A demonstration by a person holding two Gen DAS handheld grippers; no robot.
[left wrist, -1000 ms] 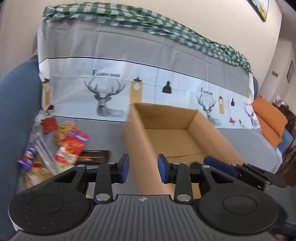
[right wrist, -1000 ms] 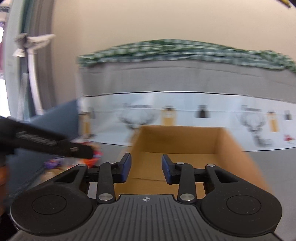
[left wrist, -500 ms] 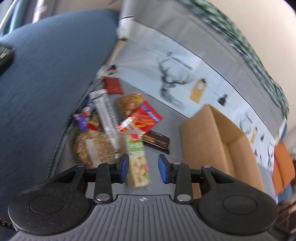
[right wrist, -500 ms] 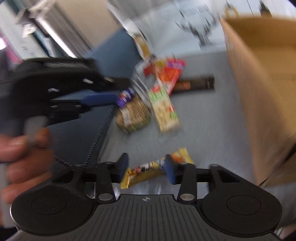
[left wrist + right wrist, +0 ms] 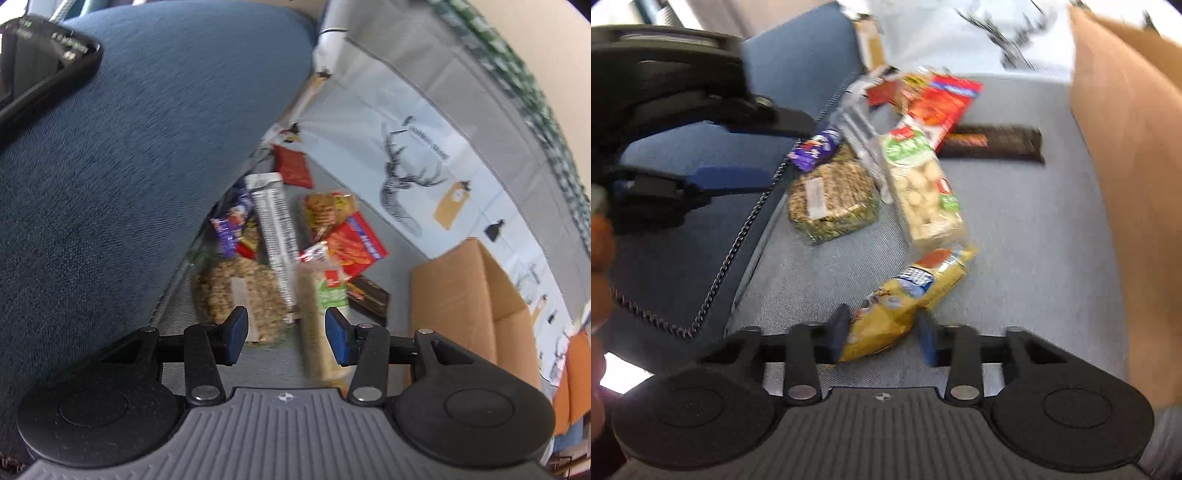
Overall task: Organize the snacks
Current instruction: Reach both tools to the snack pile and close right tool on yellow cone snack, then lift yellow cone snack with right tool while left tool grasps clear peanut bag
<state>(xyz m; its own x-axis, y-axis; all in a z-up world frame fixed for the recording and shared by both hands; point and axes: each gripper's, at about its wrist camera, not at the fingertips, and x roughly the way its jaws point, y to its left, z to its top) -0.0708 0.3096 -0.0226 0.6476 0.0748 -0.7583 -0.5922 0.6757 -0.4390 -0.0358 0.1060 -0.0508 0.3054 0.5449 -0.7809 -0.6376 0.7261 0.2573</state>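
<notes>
The right gripper (image 5: pixel 881 334) has its jaws apart around the near end of a yellow snack bag (image 5: pixel 916 291). The left gripper (image 5: pixel 286 330) is spread too, holding nothing, above the cracker pack (image 5: pixel 323 321). Beyond lie more snacks; the cardboard box (image 5: pixel 1123 177) stands to the right.
</notes>
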